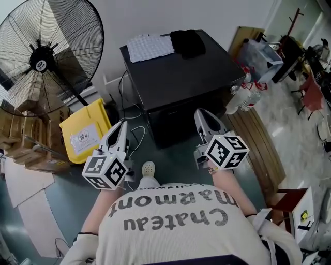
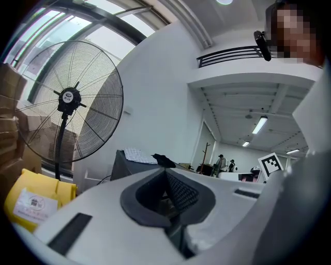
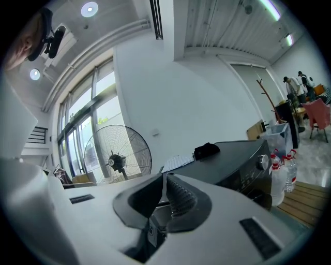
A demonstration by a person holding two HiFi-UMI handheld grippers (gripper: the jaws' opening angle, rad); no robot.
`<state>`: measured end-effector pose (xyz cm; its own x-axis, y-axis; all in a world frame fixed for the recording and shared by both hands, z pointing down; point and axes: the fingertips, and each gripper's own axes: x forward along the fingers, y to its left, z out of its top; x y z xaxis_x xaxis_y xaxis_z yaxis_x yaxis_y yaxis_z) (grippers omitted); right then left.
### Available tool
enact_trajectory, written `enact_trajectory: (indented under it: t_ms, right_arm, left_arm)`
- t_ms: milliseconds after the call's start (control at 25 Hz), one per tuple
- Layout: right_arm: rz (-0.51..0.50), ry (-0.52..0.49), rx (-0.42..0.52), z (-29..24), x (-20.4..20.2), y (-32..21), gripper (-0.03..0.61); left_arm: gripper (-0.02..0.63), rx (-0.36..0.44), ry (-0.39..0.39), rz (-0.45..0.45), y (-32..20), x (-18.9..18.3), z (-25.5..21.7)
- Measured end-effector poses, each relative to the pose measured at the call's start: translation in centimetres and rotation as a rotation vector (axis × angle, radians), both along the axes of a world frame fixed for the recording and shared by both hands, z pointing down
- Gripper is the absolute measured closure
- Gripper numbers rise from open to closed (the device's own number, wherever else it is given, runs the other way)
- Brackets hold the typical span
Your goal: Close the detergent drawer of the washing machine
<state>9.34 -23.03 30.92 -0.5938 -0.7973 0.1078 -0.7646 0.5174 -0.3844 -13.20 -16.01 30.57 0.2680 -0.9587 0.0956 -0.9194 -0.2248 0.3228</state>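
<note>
The left hand-held gripper [image 1: 122, 128] and the right hand-held gripper [image 1: 201, 115] have their jaws together, empty, near the dark washing machine [image 1: 181, 77], whose detergent drawer I cannot make out

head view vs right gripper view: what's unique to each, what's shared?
Head view only: the yellow bin, the left gripper and the person's shoe.
Right gripper view only: the front knob, the windows and the ceiling lights.
Both: the dark washing machine, the white cloth and black cloth on its top, the fan, the bottles beside the machine, and the right gripper, jaws together and empty.
</note>
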Motion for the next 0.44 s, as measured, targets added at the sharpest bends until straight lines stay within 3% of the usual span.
enact_trajectory:
  t_ms: [440]
  right_arm:
    - [-0.015,0.027,-0.013,0.97,-0.10,-0.15,0.538]
  left_arm:
    - [0.606,-0.018,0.006,-0.009,-0.27,-0.13,0.56]
